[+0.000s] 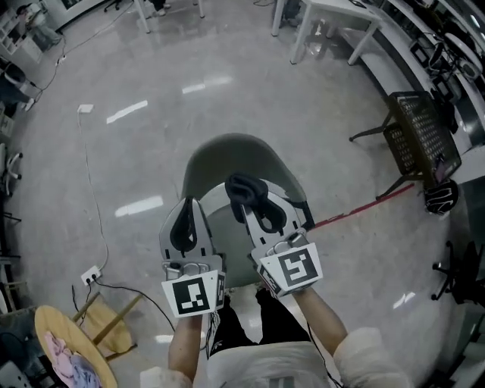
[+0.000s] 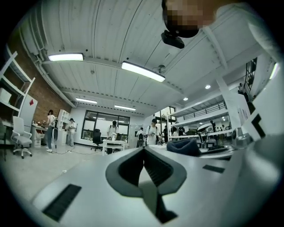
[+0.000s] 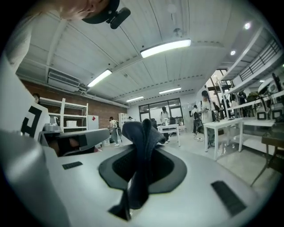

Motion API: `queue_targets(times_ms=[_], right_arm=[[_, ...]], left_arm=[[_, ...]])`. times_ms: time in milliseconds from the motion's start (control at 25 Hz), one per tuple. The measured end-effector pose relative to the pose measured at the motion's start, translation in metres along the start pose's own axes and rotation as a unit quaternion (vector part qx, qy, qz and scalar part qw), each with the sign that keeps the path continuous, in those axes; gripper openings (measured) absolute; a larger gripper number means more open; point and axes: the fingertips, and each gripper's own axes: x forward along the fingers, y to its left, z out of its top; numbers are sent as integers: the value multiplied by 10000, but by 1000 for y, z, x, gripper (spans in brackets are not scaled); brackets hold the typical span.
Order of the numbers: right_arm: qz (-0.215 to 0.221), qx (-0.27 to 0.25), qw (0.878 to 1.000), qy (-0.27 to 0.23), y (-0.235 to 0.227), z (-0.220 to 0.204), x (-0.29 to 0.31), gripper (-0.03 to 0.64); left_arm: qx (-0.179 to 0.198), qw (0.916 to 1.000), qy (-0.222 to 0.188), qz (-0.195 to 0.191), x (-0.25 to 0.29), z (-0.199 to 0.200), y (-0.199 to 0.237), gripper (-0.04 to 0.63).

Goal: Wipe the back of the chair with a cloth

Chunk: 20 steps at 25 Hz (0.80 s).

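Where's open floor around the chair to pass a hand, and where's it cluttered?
Bare floor beyond the chair up to the white table, and on its left out to the white cable. Crowded: right side, red cord and black mesh chair; lower left, wooden stool.

Open-plan lab-like office, glazed far wall (image 2: 108,119), people (image 2: 114,128) around a white worktop (image 2: 113,142) before it, brick wall (image 2: 41,95) and shelving (image 2: 12,82) to its left, strip lights (image 2: 142,71) above it.
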Motion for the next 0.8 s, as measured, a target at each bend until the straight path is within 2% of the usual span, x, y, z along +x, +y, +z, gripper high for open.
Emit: queue_targets(times_ms=[120, 240, 400, 800], right_arm=[[210, -40, 9998, 5, 2, -33, 43, 60], [340, 2, 9993, 158, 9, -73, 74, 60], [423, -91, 9991, 36, 15, -116, 115, 60], [732, -226, 9971, 22, 25, -159, 160, 60]], left_arm=[[-68, 9998, -5, 185, 12, -40, 17, 15], [-115, 9993, 165, 322, 11, -85, 32, 15], [-71, 9990, 211, 384, 18, -137, 56, 15], [-178, 9977, 260, 598, 19, -195, 77, 15]])
